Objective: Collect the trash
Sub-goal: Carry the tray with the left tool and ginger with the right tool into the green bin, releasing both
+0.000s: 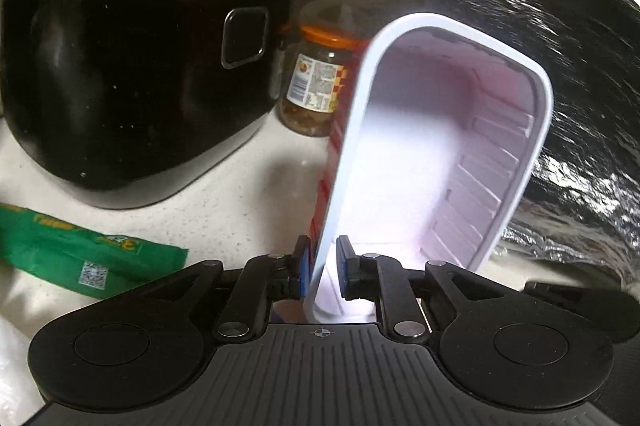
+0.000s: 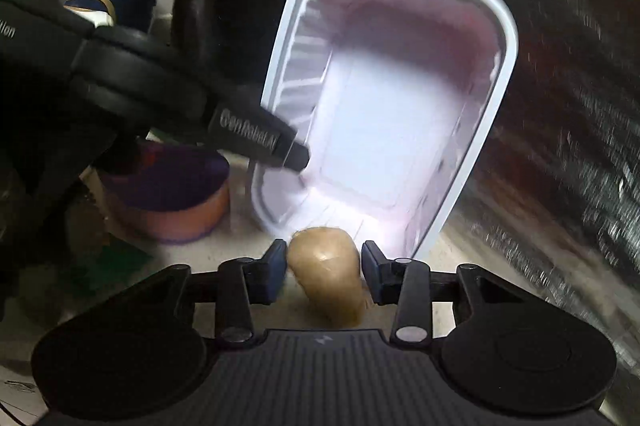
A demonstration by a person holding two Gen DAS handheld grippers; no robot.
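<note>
My left gripper (image 1: 322, 266) is shut on the rim of an empty white plastic tray (image 1: 432, 161) with a red printed outside, and holds it tilted on edge above the counter. The same tray (image 2: 384, 113) fills the right wrist view, with the left gripper (image 2: 296, 157) pinching its left rim. My right gripper (image 2: 324, 270) is shut on a tan, rounded piece of food scrap (image 2: 328, 274), held just in front of the tray's lower edge. A green wrapper (image 1: 80, 250) lies on the counter at the left.
A black rice cooker (image 1: 132, 85) stands at the back left, a glass jar with an orange lid (image 1: 316, 81) beside it. A black crinkled bag (image 1: 560, 85) fills the right side. An orange and purple bowl (image 2: 168, 197) sits at the left in the right wrist view.
</note>
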